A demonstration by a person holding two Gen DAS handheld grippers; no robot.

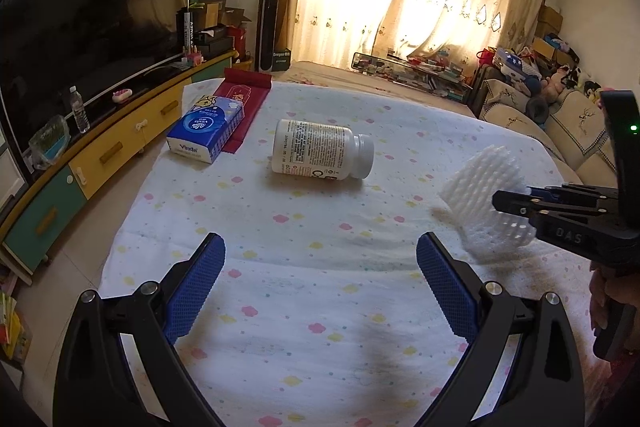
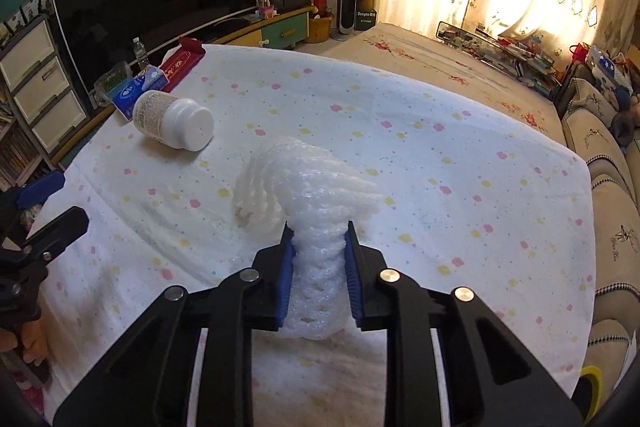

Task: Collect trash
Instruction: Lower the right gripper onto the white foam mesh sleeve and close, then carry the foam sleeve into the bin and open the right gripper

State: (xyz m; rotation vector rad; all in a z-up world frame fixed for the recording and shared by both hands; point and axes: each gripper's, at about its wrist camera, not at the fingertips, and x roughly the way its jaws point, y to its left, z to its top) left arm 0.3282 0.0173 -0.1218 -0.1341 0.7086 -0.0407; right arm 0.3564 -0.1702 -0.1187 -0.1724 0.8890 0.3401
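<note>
The right claw [image 2: 319,239] is clamped on the white foam fruit net [image 2: 308,195], blue pads squeezing its near end into a narrow neck while the rest fans out beyond the tips, and from the left wrist view the net [image 1: 480,195] looks lifted off the cloth at the right side of the table [image 1: 320,307], a soft shadow under it. So the step in hand is the pick-up of the first bit of trash, and the grip looks secure, though foam this light could slip if the squeeze eases. The left claw [image 1: 320,283] hangs over the near edge with its jaws spread wide and nothing between them. Out in the middle of the table, further back and to the left, the white pill bottle [image 1: 322,155] lies on its side, cap pointing right, well apart from the net. Behind it at the far left corner sit a blue tissue pack [image 1: 206,135] and a red box [image 1: 248,107] touching each other; whether those count as trash I cannot tell. No bin shows in either view, so the next move calls for carrying the net off to wherever the trash goes, while the idle left claw is well placed to reach forward, close across the bottle's body and lift it.
</note>
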